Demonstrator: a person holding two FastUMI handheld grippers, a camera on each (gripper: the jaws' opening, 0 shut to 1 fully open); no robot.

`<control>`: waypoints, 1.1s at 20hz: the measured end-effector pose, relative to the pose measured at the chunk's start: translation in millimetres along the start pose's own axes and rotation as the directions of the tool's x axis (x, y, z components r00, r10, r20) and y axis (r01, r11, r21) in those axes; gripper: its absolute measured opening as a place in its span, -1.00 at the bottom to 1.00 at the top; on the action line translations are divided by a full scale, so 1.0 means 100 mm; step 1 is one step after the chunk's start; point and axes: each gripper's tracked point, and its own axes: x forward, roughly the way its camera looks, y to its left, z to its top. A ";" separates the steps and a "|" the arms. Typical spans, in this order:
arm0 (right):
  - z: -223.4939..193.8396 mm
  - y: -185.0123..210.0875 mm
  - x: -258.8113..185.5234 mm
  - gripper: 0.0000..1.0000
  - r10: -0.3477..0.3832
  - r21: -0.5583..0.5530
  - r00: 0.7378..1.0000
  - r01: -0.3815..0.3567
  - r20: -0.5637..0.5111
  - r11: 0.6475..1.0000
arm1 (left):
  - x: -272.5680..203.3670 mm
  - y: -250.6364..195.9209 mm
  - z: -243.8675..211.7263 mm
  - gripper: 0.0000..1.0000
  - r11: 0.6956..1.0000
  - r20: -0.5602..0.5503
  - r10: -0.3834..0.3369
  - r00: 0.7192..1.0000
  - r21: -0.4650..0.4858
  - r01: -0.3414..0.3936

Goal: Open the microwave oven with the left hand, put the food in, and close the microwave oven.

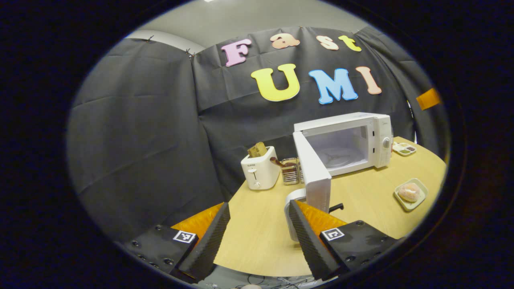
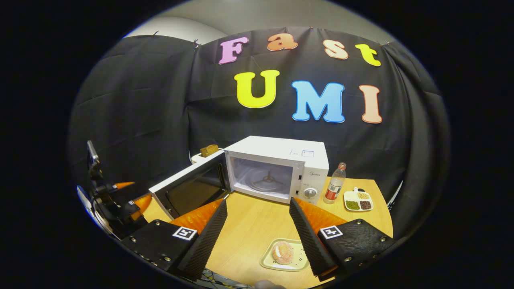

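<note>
The white microwave (image 1: pixel 363 138) stands at the back of the round wooden table with its door (image 1: pixel 315 176) swung wide open and its glass turntable (image 1: pixel 335 158) bare. My left gripper (image 1: pixel 257 237) is open just in front of the door's free edge, its right finger close to the white handle (image 1: pixel 290 200). A sugared doughnut (image 2: pixel 282 253) lies on a small pale plate (image 2: pixel 270 261) near the table's front edge. My right gripper (image 2: pixel 257 237) hovers open just above and behind that plate, holding nothing. In the right gripper view the left gripper (image 2: pixel 132 193) sits at the open door's (image 2: pixel 188 188) outer end.
A white toaster (image 1: pixel 260 168) holding toast and a wire holder (image 1: pixel 291 170) stand left of the microwave. A plastic bottle (image 2: pixel 335 182) and a divided dish of beans (image 2: pixel 358 200) sit to its right. Bare tabletop (image 2: pixel 253 224) lies in front of the oven.
</note>
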 end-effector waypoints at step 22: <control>-2.42 -0.73 0.94 0.92 -0.075 -0.144 0.933 0.025 -0.352 0.989 | -0.03 -1.02 1.71 1.00 0.973 0.177 -0.226 0.958 -0.014 0.232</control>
